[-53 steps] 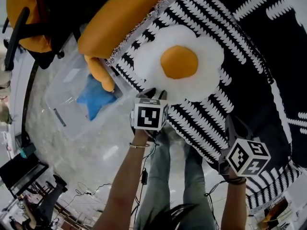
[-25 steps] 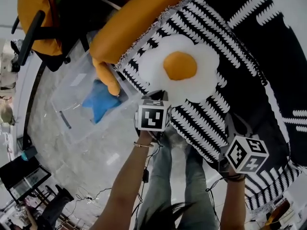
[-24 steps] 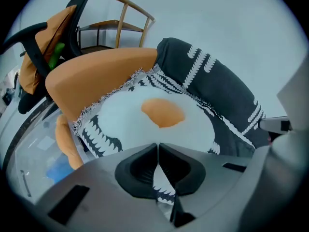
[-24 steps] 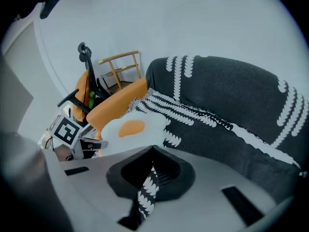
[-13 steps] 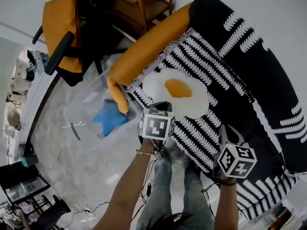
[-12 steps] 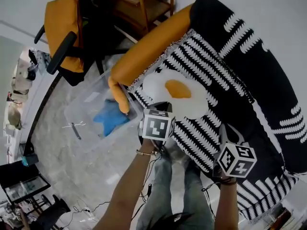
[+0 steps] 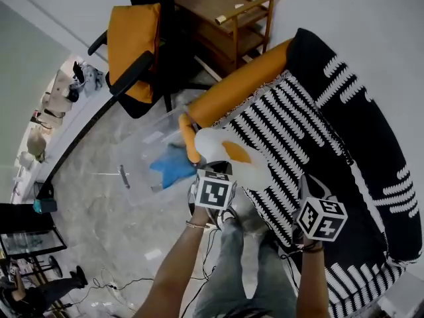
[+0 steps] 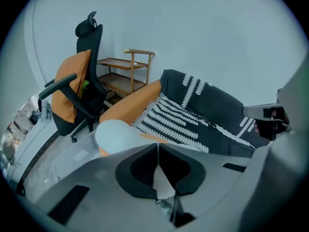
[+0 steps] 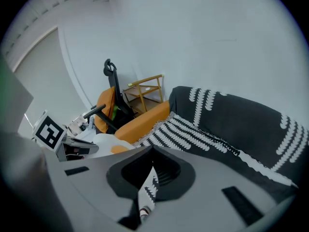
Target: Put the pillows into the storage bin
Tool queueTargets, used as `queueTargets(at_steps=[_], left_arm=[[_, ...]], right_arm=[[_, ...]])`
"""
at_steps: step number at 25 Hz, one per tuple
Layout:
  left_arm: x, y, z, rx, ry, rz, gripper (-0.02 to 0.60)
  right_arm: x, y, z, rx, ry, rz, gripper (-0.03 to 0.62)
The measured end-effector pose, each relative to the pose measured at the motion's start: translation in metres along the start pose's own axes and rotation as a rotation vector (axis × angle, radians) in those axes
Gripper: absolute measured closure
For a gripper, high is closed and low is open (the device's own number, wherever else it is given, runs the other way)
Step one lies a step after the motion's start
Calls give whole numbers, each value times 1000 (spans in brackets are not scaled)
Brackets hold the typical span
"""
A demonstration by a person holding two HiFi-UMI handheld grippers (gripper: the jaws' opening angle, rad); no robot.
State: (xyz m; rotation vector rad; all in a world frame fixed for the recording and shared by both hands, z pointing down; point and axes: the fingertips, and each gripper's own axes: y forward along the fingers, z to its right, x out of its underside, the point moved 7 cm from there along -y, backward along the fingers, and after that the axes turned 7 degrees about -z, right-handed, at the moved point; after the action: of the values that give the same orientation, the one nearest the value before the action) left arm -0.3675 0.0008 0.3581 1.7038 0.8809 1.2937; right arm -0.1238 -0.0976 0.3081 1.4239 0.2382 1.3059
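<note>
The fried-egg pillow [image 7: 228, 156], white with an orange yolk, hangs lifted over the sofa's front edge, next to the clear storage bin [image 7: 142, 152]. My left gripper [image 7: 220, 177] is shut on its white rim; in the left gripper view white fabric sits pinched between the jaws of the left gripper [image 8: 158, 159], and a white lobe of the pillow [image 8: 116, 135] bulges beyond. My right gripper [image 7: 306, 194] is shut on the edge of the black-and-white throw [image 7: 298, 138]; in the right gripper view patterned cloth shows between the jaws of the right gripper [image 9: 151, 172]. A blue star pillow [image 7: 172, 167] lies inside the bin.
A long orange bolster [image 7: 242, 93] lies along the sofa's end, its tip [image 7: 191, 141] hanging into the bin. Behind stand a black-and-orange office chair [image 7: 136, 48] and a wooden side table [image 7: 228, 18]. Cables lie on the marble floor [image 7: 99, 230].
Both grippers have risen. The egg pillow has come up off the throw and shifted left toward the bin. The throw's front edge has lifted with the right gripper.
</note>
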Motion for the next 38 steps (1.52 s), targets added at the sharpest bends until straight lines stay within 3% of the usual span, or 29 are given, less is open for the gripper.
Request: queueTargets(at_steps=[6, 12, 16, 24, 30, 38], left_arm=[[11, -52, -53, -99, -150, 85, 563], [49, -102, -129, -169, -307, 151, 563], [74, -122, -185, -223, -383, 157, 563], [112, -135, -280, -261, -491, 135, 563], [127, -112, -340, -292, -585, 184, 561], [136, -19, -400, -316, -639, 205, 561]], right_arm=[[-40, 17, -75, -144, -123, -4, 592], [-44, 39, -164, -227, -273, -34, 592], [-45, 64, -216, -266, -333, -74, 592], [-54, 120, -309, -319, -439, -136, 592], [-40, 167, -341, -326, -493, -183, 592], [-20, 247, -331, -285, -484, -249, 592]])
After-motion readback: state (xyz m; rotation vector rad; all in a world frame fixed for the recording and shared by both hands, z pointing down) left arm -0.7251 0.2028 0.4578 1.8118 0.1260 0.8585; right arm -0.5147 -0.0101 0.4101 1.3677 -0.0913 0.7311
